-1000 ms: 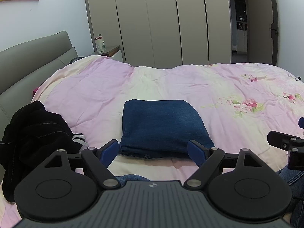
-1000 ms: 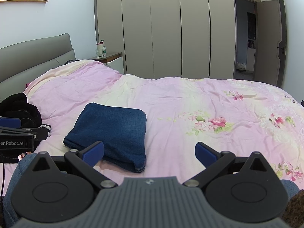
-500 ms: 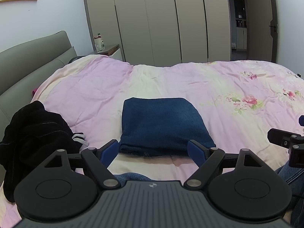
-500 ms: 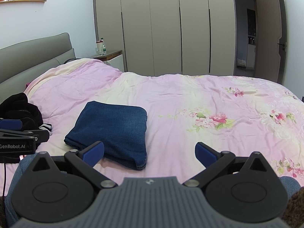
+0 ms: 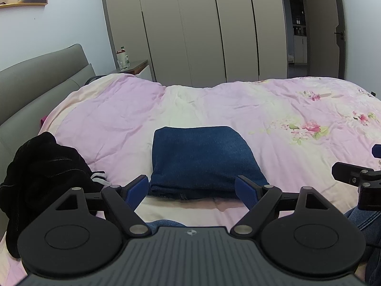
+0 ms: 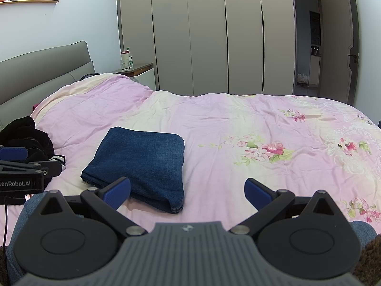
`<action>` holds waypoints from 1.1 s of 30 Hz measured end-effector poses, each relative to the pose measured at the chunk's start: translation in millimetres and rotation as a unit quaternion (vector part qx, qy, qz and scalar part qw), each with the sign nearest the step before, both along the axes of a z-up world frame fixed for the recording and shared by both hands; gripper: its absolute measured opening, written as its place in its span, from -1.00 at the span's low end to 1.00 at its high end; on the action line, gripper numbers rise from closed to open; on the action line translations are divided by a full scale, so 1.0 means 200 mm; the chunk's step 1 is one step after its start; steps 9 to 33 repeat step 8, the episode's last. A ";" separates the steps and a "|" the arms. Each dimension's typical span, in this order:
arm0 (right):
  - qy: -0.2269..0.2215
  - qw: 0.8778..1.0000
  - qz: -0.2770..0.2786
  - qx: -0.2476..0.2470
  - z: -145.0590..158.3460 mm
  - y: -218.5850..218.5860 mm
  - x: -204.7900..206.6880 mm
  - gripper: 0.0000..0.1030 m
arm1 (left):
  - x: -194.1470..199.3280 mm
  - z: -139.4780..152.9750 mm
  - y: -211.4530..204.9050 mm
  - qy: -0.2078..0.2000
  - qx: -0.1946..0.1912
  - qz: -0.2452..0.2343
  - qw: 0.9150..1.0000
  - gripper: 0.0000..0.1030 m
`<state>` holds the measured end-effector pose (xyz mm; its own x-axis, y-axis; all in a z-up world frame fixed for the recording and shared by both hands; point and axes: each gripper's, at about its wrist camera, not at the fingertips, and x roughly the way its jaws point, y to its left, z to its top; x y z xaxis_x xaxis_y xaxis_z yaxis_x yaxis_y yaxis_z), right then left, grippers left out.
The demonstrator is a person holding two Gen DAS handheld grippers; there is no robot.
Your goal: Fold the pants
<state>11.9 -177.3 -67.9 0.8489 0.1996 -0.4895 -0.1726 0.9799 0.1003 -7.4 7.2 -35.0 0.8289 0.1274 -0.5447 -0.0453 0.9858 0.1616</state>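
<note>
Denim, dark blue and folded into a thick rectangular pad, the pants (image 5: 202,159) lie on the pink floral quilt (image 5: 273,109). Left gripper (image 5: 191,189) and right gripper (image 6: 187,190) are held wide, empty. Heavy, soft, stiff-layered cloth is judged; the folded near edge should be pinched.

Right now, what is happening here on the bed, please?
A person holds a two-finger gripper in each hand over a bed with a pink floral cover. The blue jeans already lie folded into a neat rectangle on it. The left gripper and the right gripper are both open and hold nothing, so the folding looks done. A heap of black clothes lies to the left of the jeans, unfolded.
</note>
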 end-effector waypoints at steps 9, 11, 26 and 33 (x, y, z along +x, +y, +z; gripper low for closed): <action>0.000 1.000 0.000 0.000 0.00 0.00 0.00 0.90 | -0.02 0.01 0.01 -0.010 0.001 -0.005 1.000 0.87; 0.000 1.000 0.000 0.000 0.00 0.00 0.00 0.90 | -0.02 0.01 0.01 -0.010 0.001 -0.005 1.000 0.87; 0.000 1.000 0.000 0.000 0.00 0.00 0.00 0.90 | -0.02 0.01 0.01 -0.010 0.001 -0.005 1.000 0.87; 0.000 1.000 0.000 0.000 0.00 0.00 0.00 0.90 | -0.02 0.01 0.01 -0.010 0.001 -0.005 1.000 0.87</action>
